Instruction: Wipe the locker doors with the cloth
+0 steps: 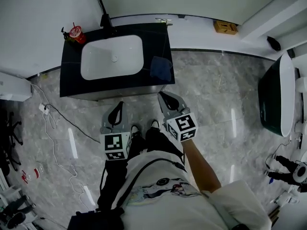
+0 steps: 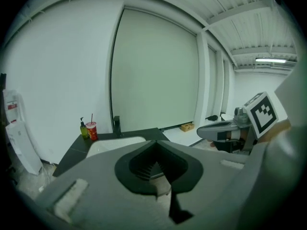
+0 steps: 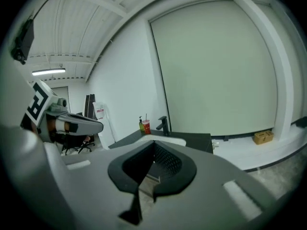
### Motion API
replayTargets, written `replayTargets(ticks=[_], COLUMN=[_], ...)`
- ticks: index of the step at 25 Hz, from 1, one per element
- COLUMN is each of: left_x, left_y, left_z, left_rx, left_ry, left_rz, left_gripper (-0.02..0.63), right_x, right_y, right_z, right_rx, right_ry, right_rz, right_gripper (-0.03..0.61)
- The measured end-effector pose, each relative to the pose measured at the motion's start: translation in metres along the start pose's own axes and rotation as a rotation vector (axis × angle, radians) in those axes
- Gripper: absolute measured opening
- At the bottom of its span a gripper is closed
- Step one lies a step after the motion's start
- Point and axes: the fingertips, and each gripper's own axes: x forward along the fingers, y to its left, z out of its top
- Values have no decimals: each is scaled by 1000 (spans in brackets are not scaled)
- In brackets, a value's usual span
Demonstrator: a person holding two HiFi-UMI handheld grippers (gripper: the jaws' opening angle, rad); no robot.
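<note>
**A:** Where is your cloth right now?

**B:** The blue cloth (image 1: 161, 69) lies on the black desk (image 1: 72, 80), just right of the white sink (image 1: 112, 56) and near the desk's right edge. Neither claw touches it.

**A:** And your claws?

**B:** Your left claw (image 1: 119, 105) has its jaws pressed together with nothing between them. Your right claw (image 1: 163, 96) is the same, closed and empty. Both hang over the floor (image 1: 216, 95) just in front of the desk and point toward it, the right one nearer the cloth. A red cup (image 1: 76, 34) stands at the desk's back left corner.
</note>
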Motion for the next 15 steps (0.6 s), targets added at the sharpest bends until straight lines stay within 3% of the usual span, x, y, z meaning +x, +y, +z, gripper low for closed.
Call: replayTargets(ticks=[7, 15], left_x=[46, 87], left_y=[-5, -3], left_z=[-61, -103], left_rx=[-40, -79], left_ry=[145, 268], left_rz=[-2, -4], left_gripper=[2, 2], right_x=[40, 103], right_y=[-44, -131], right_z=[-73, -133], right_rx=[60, 85], right_ry=[167, 337], right_rz=[17, -62], right_gripper=[5, 8])
